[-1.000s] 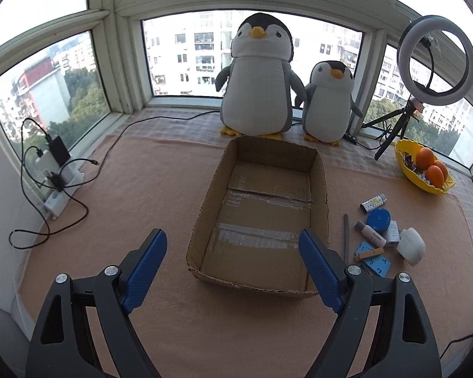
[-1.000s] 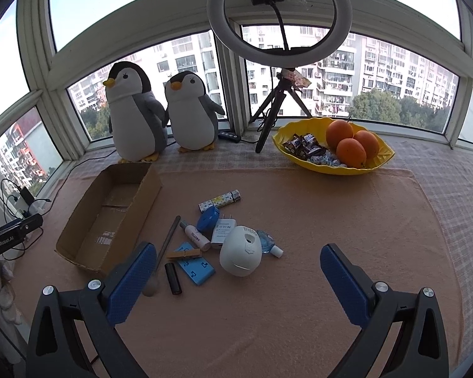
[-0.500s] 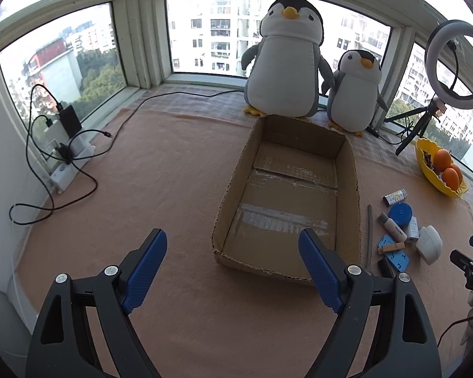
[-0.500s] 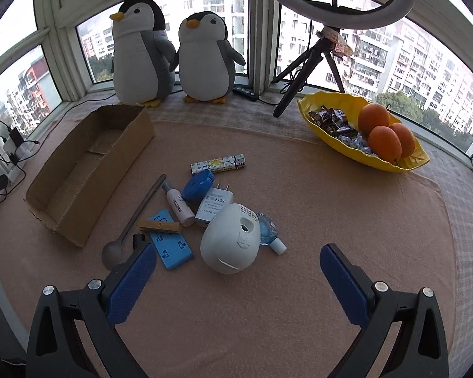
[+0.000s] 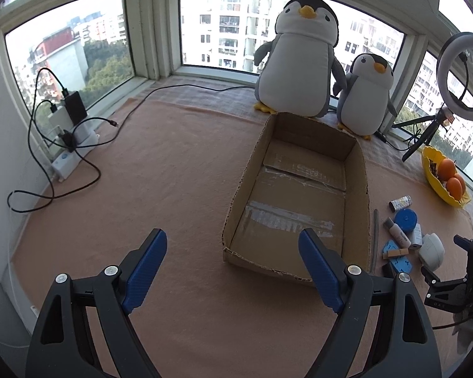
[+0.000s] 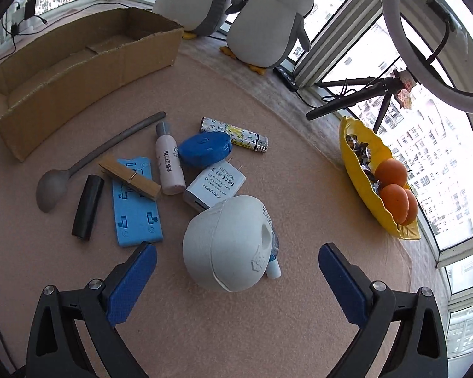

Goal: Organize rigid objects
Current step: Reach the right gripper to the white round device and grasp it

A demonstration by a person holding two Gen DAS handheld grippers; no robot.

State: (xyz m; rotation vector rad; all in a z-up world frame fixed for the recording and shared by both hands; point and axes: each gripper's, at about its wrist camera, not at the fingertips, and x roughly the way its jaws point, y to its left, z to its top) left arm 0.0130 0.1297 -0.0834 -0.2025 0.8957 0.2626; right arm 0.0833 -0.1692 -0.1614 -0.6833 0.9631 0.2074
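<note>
An empty cardboard box point(image 5: 358, 189) lies on the peach cloth. My left gripper point(image 5: 232, 239) hangs open above its near left corner, holding nothing. To the right of the box lies a pile: a white domed device point(image 6: 227, 242), a blue round case point(image 6: 205, 149), a white charger point(image 6: 216, 186), a pink bottle point(image 6: 168, 163), a patterned tube point(image 6: 233, 134), a grey spoon point(image 6: 88, 163), a black cylinder point(image 6: 88, 206), a blue flat piece point(image 6: 135, 204) and a wooden clothespin point(image 6: 129, 178). My right gripper point(image 6: 238, 252) is low over the pile with its jaws closing. The domed device sits between the fingers, untouched.
Two plush penguins point(image 5: 296, 60) stand at the window behind the box. A yellow bowl point(image 6: 359, 173) with oranges and sweets sits at the right, beside a ring light on a tripod point(image 6: 362, 91). A power strip with cables point(image 5: 69, 145) lies at the left wall.
My right gripper has dropped toward the pile and rolled, so the white domed device now sits large between its fingers. The left gripper drifted slightly, and the box now lies further right in its view.
</note>
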